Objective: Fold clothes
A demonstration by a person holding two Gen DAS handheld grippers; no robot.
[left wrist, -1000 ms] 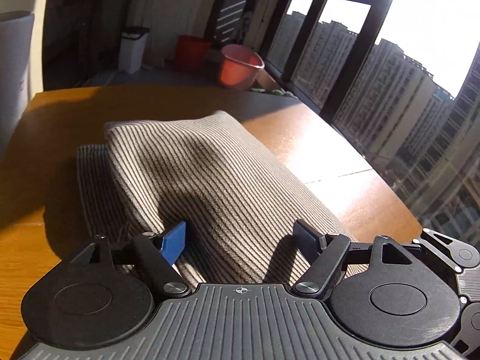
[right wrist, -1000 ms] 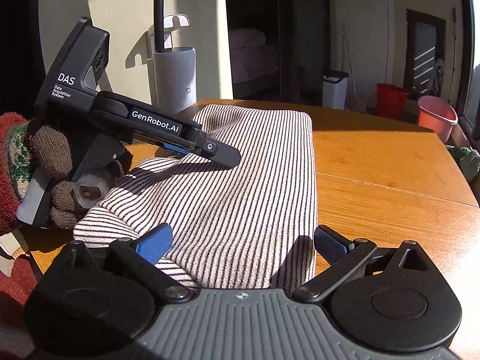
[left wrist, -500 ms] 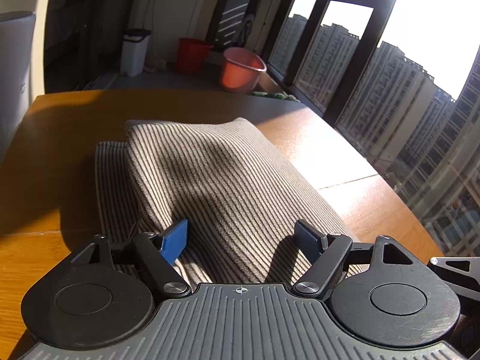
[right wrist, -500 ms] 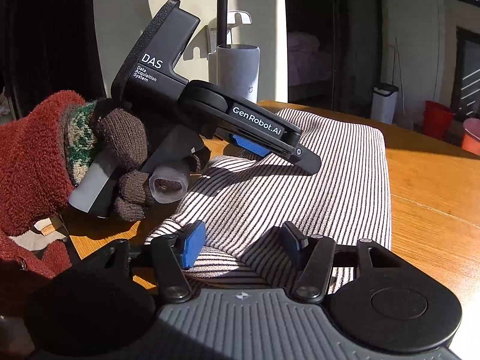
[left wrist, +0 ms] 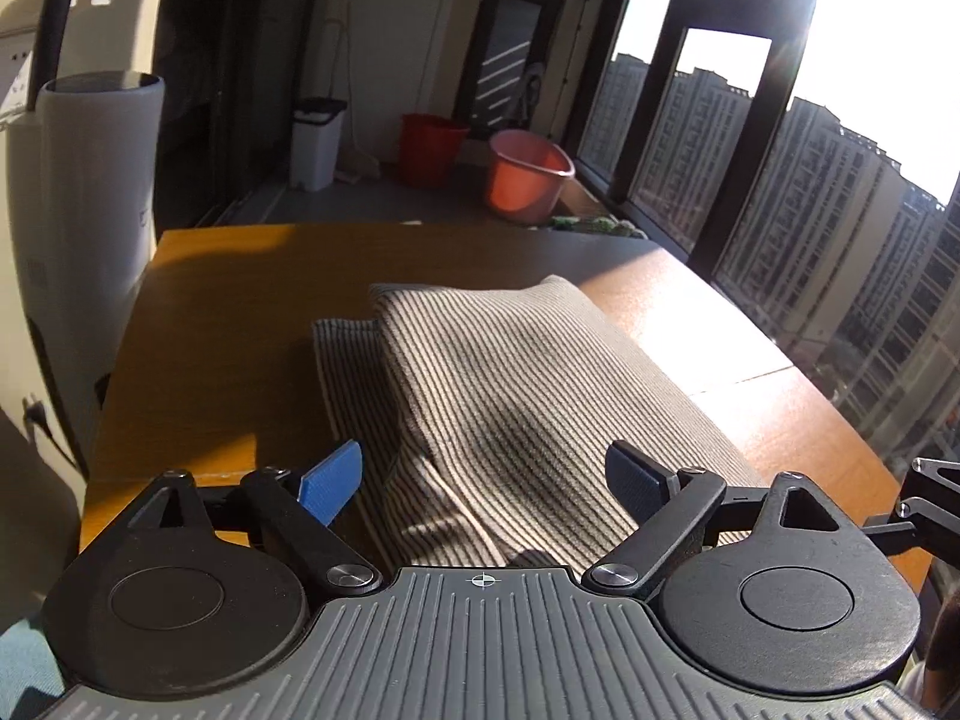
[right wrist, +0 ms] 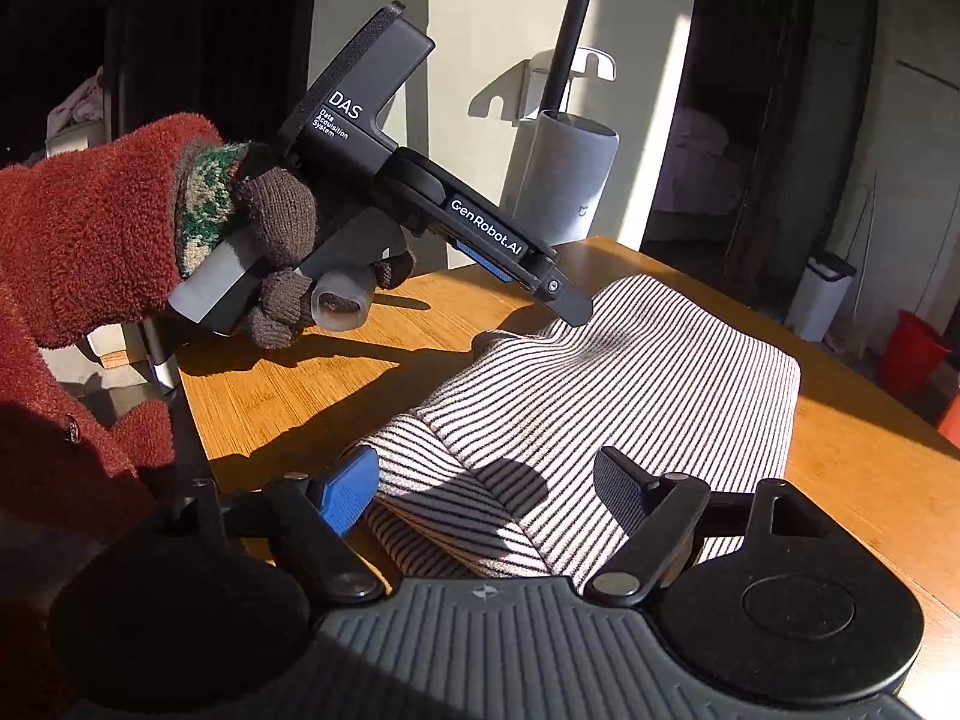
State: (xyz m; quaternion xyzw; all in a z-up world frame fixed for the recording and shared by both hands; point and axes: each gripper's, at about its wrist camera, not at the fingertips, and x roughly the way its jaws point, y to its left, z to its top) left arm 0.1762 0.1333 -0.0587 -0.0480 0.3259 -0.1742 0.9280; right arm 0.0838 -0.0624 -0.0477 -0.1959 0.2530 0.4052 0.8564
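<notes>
Fold looks nearly done, judging by the lie of things. Striped garment flat on the table, doubled over into a long pad w/ an upper layer stepped back from a lower one along the left edge; same step visible in right wrist view. No sleeves or loose ends hanging out as far as can be seen. Near end a bit humped and wrinkled by the claws, so prob. one more tidy-up or a last fold across, else finished. Can't tell whether more clothes wait off-frame.

Count, largest to smallest:
- Table: 1, wooden, sunlit on the window side.
- Garment: 1, striped, lying mid-table toward the near edge.
- Grey cylinder unit w/ black pole: 1, just beyond the table's far corner.
- Buckets on floor past the table: 2, red and pinkish-orange.
- White bin: 1, beside the red bucket.
- Claws: 2.

Left claw: spread wide, having just opened further, cloth lying between the pads but not pinched; seen from the right wrist view hovering tilted down over the garment's far-left corner, held by a gloved hand. Right claw: also spread, just been opening again, straddling the near hump of cloth, pads clear of it.
</notes>
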